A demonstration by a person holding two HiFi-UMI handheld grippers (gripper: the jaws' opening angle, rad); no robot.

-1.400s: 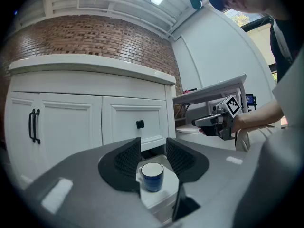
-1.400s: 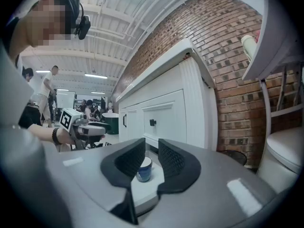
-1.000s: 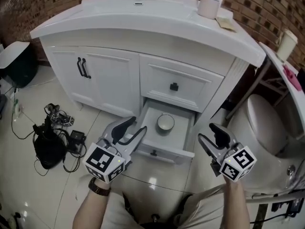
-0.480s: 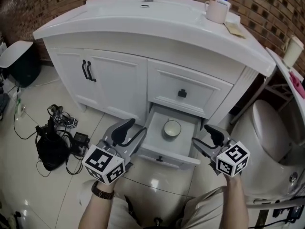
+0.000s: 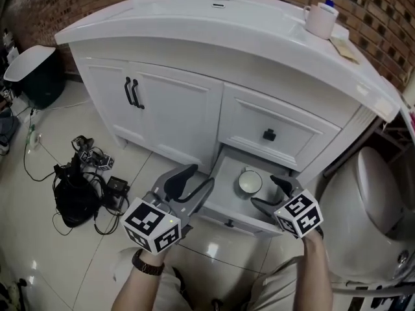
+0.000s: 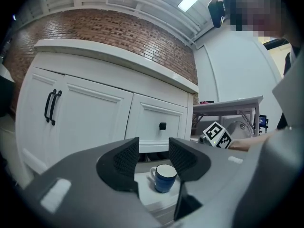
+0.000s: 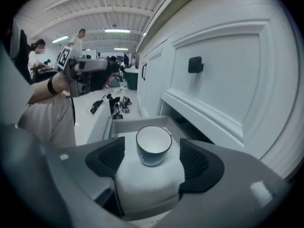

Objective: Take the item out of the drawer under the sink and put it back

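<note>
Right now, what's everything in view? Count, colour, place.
vanity: 1, white, centre
closed drawer: 1, white, vanity's right side
knob: 1, black, on closed drawer
bottom drawer: 1, white, pulled open below closed drawer
cup: 1, blue outside, white inside, upright in bottom drawer
mug: 1, white, vanity top, right end
door handles: 2, black, vanity doors
bag and cables: 1 pile, black, floor left
bin: 1, black, white lid, far left
toilet: 1, white, right
left gripper: 1, grey, jaws apart, empty
right gripper: 1, grey, jaws have just been opening, nothing between them, cup just ahead

Blue mug (image 6: 165,178) w/ white inside; white drawer (image 5: 228,185)
</note>
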